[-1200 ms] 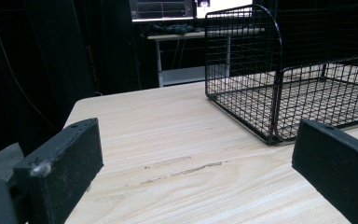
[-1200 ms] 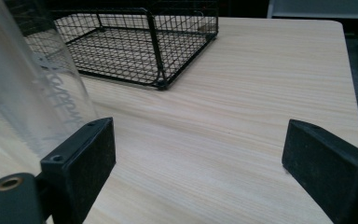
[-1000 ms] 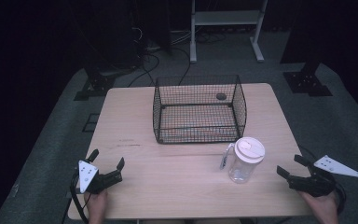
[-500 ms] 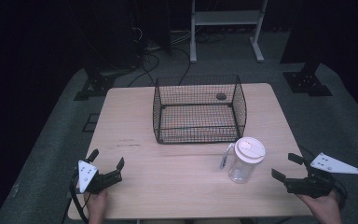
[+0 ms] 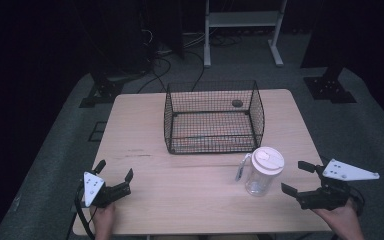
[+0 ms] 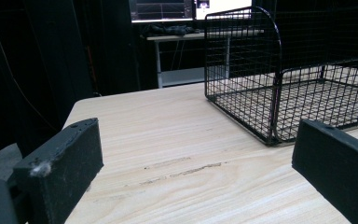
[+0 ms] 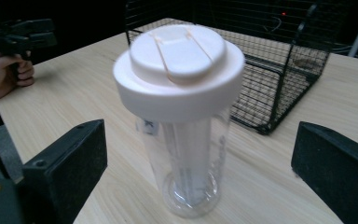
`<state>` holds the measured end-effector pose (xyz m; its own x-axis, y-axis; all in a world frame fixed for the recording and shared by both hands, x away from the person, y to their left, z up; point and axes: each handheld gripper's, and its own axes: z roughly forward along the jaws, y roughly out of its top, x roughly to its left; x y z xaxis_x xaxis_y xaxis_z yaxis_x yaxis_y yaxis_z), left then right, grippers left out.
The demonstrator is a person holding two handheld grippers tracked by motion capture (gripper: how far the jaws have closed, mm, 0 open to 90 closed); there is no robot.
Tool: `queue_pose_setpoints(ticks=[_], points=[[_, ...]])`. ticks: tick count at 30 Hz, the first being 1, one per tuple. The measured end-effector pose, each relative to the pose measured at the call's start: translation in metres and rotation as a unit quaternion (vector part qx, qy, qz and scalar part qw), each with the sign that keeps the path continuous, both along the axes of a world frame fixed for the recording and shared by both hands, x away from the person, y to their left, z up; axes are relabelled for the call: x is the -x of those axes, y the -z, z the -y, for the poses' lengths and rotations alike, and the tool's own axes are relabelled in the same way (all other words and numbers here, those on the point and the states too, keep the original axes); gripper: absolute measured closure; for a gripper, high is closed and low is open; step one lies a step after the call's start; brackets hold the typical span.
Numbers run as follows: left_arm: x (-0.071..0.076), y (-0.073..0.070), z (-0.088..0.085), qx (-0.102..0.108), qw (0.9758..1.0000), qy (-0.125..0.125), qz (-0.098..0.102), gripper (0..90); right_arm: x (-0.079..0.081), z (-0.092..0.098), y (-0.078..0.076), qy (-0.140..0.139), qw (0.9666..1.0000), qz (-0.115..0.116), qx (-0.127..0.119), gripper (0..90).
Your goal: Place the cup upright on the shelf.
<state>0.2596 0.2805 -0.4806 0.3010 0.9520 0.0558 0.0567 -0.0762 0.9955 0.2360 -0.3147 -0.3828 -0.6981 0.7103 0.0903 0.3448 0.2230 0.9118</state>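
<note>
The work looked to be at its very start. The clear jug (image 5: 261, 173) with its white lid (image 5: 267, 160) stood upright on the table (image 5: 190, 195), untouched, just in front of the wire basket (image 5: 212, 117) and off its right front corner. Nothing had been lifted, and the basket held no more than a small dark thing (image 5: 237, 103) near its back wall, too small to make out. Judging from how things lay, the likely aim was to take hold of the jug, perhaps to set it in the basket, so the grasp, the lift and the placing were all left to do.

The right gripper (image 5: 297, 179) sat near the right edge of the table with its jaws spread wide and nothing between them. It pointed at the jug from the right and lay near it but clearly apart. In the right gripper view the jug (image 7: 186, 130) rose between the two black jaws, farther out than their tips, its lid (image 7: 179, 63) well above them and its handle not in sight.

The left gripper (image 5: 114, 173) rested near the front left corner of the table, also spread open and holding nothing, well apart from the jug. Its own view looked over bare wood towards the basket (image 6: 289, 79)
</note>
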Motion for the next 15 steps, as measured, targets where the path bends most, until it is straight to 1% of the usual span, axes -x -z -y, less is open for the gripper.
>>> queue_pose_setpoints(ticks=[4, 7, 15], points=[[0.0, 0.0, 0.0, 0.0, 1.0, 0.001, 0.0, 0.9, -0.005, -0.01, -0.007, -0.013, 0.9999, 0.001, 0.004, 2.4], [0.0, 0.0, 0.0, 0.0, 1.0, 0.001, 0.001, 0.9, -0.009, -0.017, -0.011, -0.02, 0.9997, 0.004, 0.014, 2.4], [0.0, 0.0, 0.0, 0.0, 1.0, 0.002, 0.001, 0.9, -0.019, -0.028, -0.013, -0.023, 0.9995, 0.003, 0.022, 1.9]])
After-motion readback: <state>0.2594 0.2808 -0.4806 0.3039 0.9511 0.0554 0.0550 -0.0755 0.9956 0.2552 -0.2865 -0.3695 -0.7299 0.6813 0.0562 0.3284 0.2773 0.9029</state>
